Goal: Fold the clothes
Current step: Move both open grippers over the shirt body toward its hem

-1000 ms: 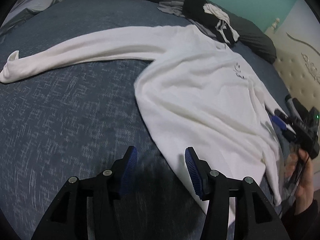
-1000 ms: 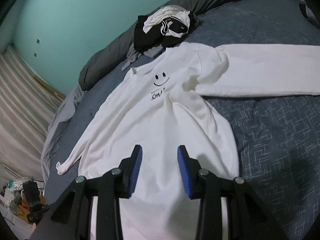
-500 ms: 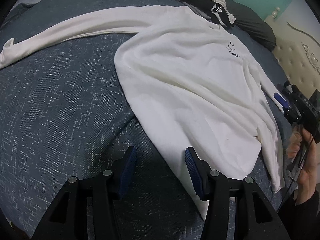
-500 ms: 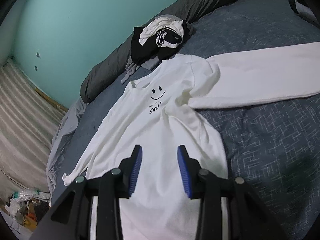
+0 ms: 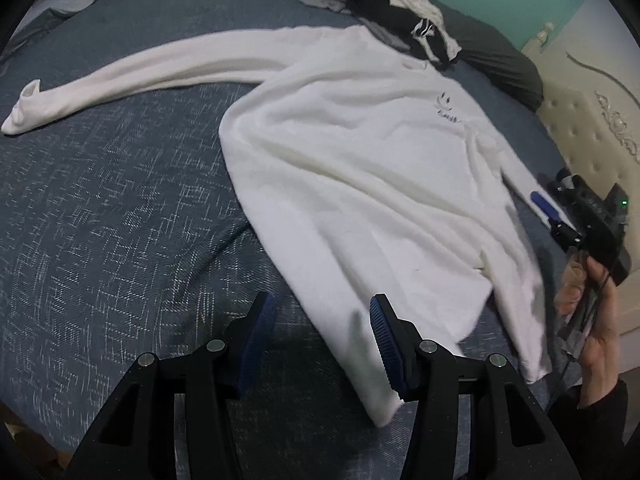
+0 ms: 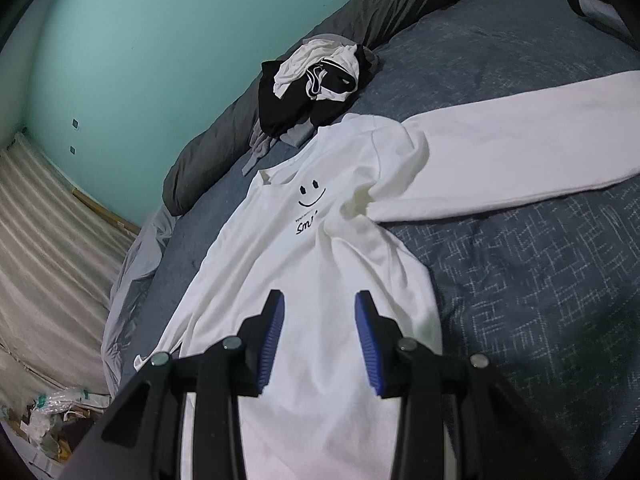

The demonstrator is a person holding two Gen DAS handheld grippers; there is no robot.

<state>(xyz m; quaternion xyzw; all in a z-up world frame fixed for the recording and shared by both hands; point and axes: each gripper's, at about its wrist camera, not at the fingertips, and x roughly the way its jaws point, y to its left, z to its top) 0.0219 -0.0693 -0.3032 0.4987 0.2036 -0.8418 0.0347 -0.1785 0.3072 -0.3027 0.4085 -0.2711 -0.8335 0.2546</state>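
Left wrist view: the left tool [image 5: 318, 320] hangs with its blue pads wide apart and nothing between them, above the bedspread [image 5: 100, 220] beside the hem of the white sweatshirt [image 5: 360, 180]. One sleeve [image 5: 140, 68] stretches toward 10 o'clock. At 3 o'clock a hand [image 5: 592, 320] holds the right tool [image 5: 560, 208].

Right wrist view: the right tool [image 6: 319, 312] is likewise spread wide and empty, over the sweatshirt's [image 6: 312, 264] lower body (smiley print facing up). A dark clothes pile [image 6: 312, 88] lies at 12 o'clock by its collar.
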